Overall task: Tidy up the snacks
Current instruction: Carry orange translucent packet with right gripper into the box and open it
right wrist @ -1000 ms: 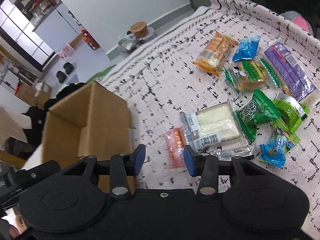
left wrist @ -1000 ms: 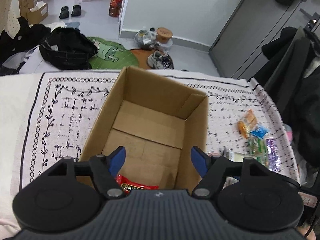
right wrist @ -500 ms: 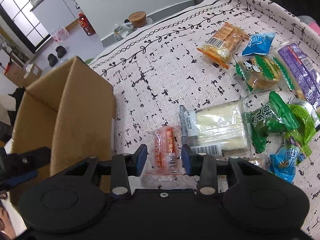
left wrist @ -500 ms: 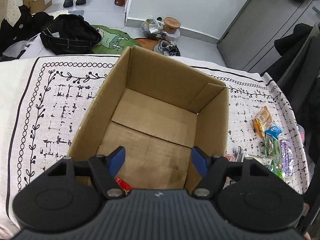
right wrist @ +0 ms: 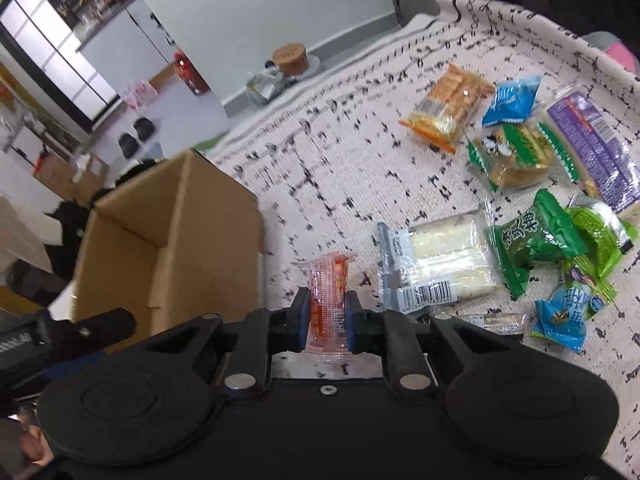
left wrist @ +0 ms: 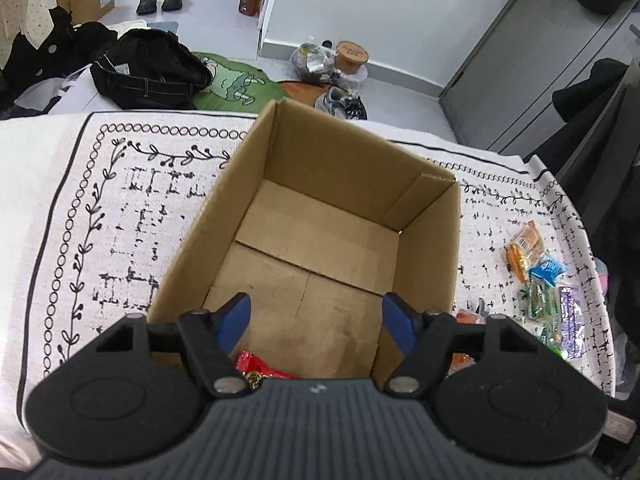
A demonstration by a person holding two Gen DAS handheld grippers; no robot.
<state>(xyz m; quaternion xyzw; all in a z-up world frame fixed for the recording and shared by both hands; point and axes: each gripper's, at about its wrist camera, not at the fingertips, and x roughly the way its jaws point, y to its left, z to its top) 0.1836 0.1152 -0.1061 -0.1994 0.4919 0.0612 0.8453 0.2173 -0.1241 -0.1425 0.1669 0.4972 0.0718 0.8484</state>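
Beside the cardboard box (right wrist: pixel 168 240), right gripper (right wrist: pixel 328 316) clenched on an orange snack packet (right wrist: pixel 329 296); left gripper (left wrist: pixel 316 320) spread wide over the box.

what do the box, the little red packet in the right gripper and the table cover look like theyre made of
Box: plain brown cardboard, matte, with folded flaps and raw cut edges.
Red packet: thin clear plastic film, glossy, with crimped seal ends; the contents cannot be told.
Table cover: probably woven fabric, matte, with a ribbed weave and black print.
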